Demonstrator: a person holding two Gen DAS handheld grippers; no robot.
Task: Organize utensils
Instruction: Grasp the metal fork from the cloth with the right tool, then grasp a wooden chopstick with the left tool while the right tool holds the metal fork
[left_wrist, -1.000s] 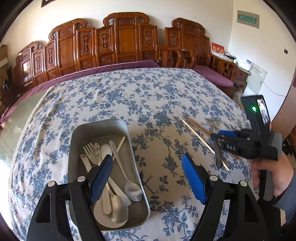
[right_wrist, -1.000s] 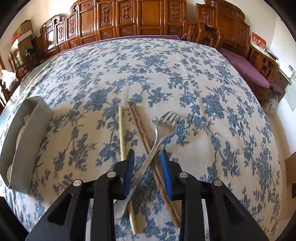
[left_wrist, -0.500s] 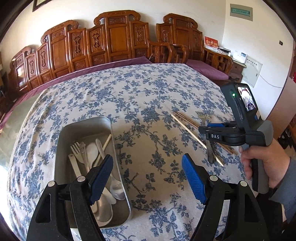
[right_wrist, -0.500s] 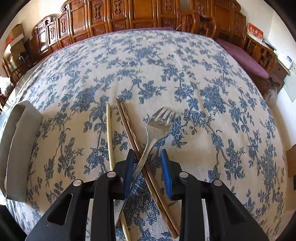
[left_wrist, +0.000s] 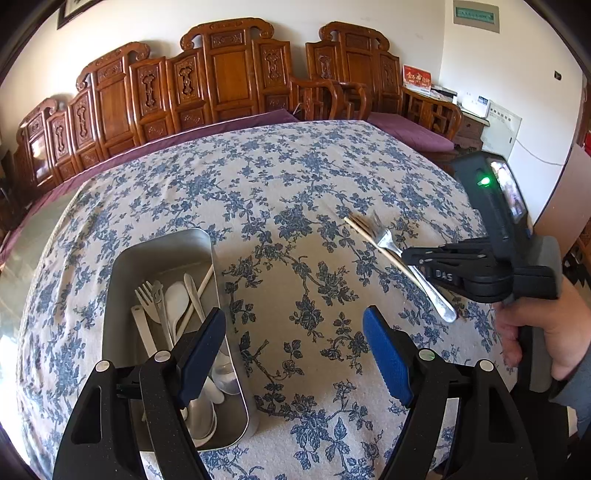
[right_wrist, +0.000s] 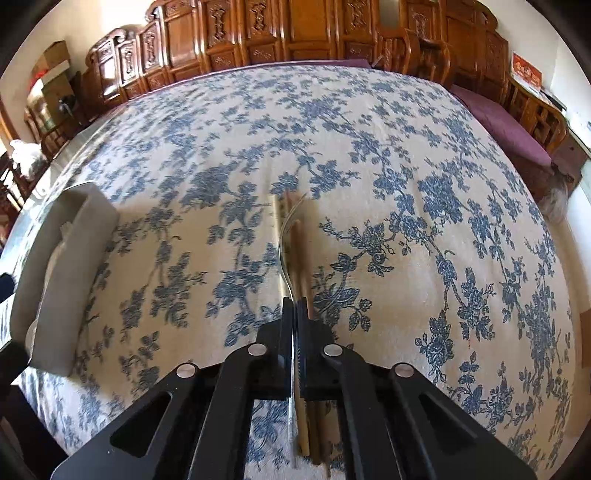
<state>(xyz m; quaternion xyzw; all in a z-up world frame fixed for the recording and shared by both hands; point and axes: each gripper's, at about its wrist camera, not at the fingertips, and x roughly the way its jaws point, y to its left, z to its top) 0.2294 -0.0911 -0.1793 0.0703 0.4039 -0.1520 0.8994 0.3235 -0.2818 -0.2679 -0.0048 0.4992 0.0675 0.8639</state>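
My right gripper (right_wrist: 294, 306) is shut on the handle of a metal fork (right_wrist: 284, 236), which stands on edge between the pads. In the left wrist view the same fork (left_wrist: 386, 242) tilts with its tines toward the far side, held by the right gripper (left_wrist: 406, 256) just above several chopsticks (left_wrist: 360, 229) on the cloth. The wooden chopsticks (right_wrist: 301, 251) lie under the fork. A metal tray (left_wrist: 162, 254) holds several spoons and forks (left_wrist: 173, 302). My left gripper (left_wrist: 295, 347) stands open beside the tray, with nothing between its fingers.
A blue-flowered tablecloth (left_wrist: 280, 177) covers the large table. Carved wooden chairs (left_wrist: 229, 74) line the far edge. A person's hand (left_wrist: 546, 339) grips the right tool at the right. The tray (right_wrist: 62, 251) sits far left in the right wrist view.
The right jaws have closed on the fork handle, and the fork has turned from flat onto its edge. The left gripper has drifted slightly right, its jaws unchanged.
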